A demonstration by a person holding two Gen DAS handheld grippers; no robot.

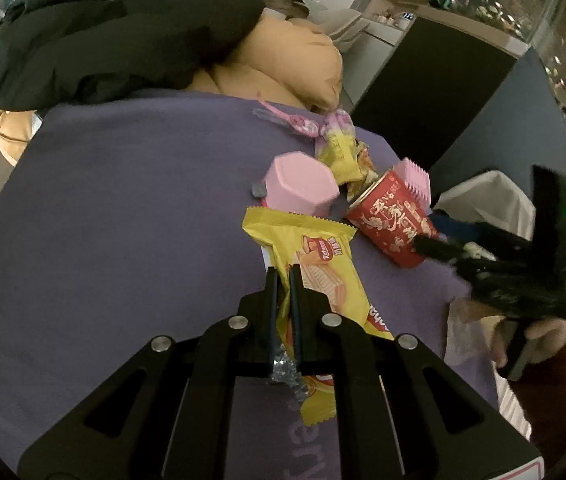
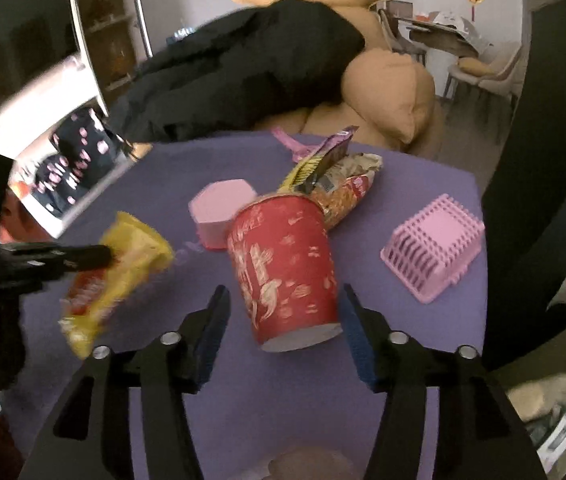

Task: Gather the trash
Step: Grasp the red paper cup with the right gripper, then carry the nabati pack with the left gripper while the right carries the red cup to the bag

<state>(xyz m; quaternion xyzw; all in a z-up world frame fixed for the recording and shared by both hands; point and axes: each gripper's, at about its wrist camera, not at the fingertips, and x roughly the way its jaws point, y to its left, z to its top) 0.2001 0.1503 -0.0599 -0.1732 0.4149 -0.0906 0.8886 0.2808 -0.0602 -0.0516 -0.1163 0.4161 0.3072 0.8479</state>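
My left gripper [image 1: 283, 276] is shut on a yellow wafer wrapper [image 1: 315, 264], which hangs between its fingers above the purple cloth [image 1: 123, 220]; the wrapper also shows in the right wrist view [image 2: 119, 276]. A red paper cup [image 2: 285, 270] lies on its side on the cloth. My right gripper [image 2: 285, 312] is open, its jaws on either side of the cup's base without touching it. The cup also shows in the left wrist view [image 1: 393, 220]. A crumpled snack bag [image 2: 343, 188] lies behind the cup.
A pink hexagonal box [image 2: 221, 208] and an overturned pink basket [image 2: 437, 246] sit on the cloth. A pink hair clip [image 2: 295, 146] lies at the far edge. A black jacket [image 2: 243, 76] drapes over a tan sofa [image 2: 391, 92]. A white bag [image 1: 491, 200] hangs beyond the table's right side.
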